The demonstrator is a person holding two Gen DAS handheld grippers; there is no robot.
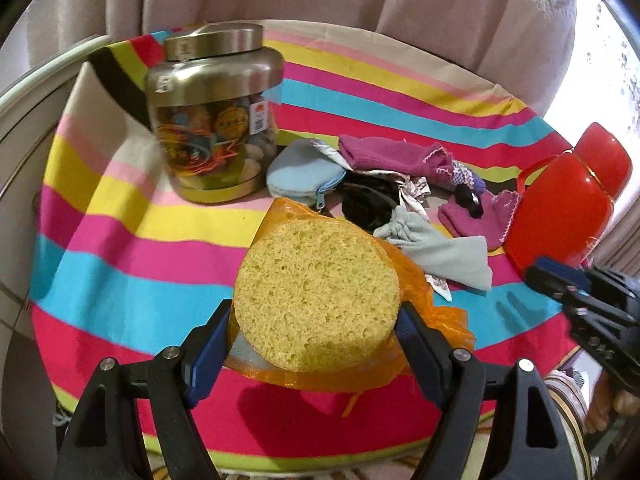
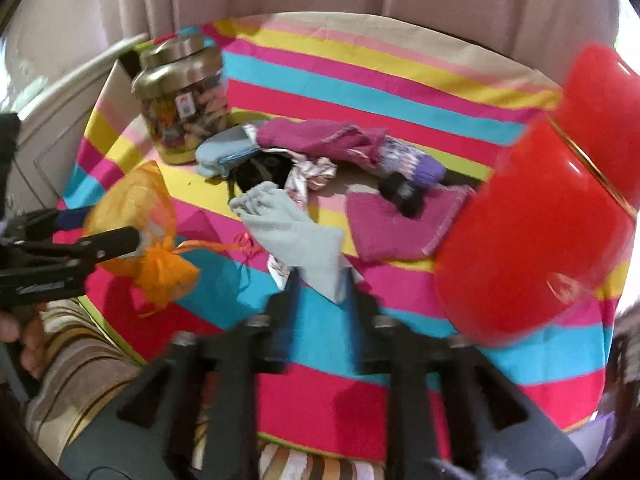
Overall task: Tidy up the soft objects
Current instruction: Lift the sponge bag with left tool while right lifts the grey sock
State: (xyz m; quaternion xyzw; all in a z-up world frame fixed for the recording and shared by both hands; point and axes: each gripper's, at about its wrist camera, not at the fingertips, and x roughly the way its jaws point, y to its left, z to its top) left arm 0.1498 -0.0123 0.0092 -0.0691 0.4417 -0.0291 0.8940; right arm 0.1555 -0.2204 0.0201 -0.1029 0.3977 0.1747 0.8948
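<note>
The left claw (image 1: 316, 328) is closed on a round yellow sponge (image 1: 316, 296) that sits inside an orange mesh bag (image 1: 436, 320); the two blue pads press the sponge from both sides, and sponge and bag hang a little above the striped cloth (image 1: 120, 272) that covers the worktop. Ahead of this claw and to its left stands a jar (image 1: 216, 120) with a metal lid. Straight ahead lies a pile of soft things: a light blue zip pouch (image 1: 298, 170), a magenta cloth (image 1: 396, 152), a black cloth (image 1: 366, 204) and a pale grey drawstring bag (image 1: 436, 248). Ahead to the right stands a red container (image 1: 568, 208).

The right claw (image 2: 322, 280) has its fingers apart, with a corner of the grey drawstring bag between them; the picture is blurred, so I cannot tell if they touch it. The red container is near, ahead of this claw to its right.
</note>
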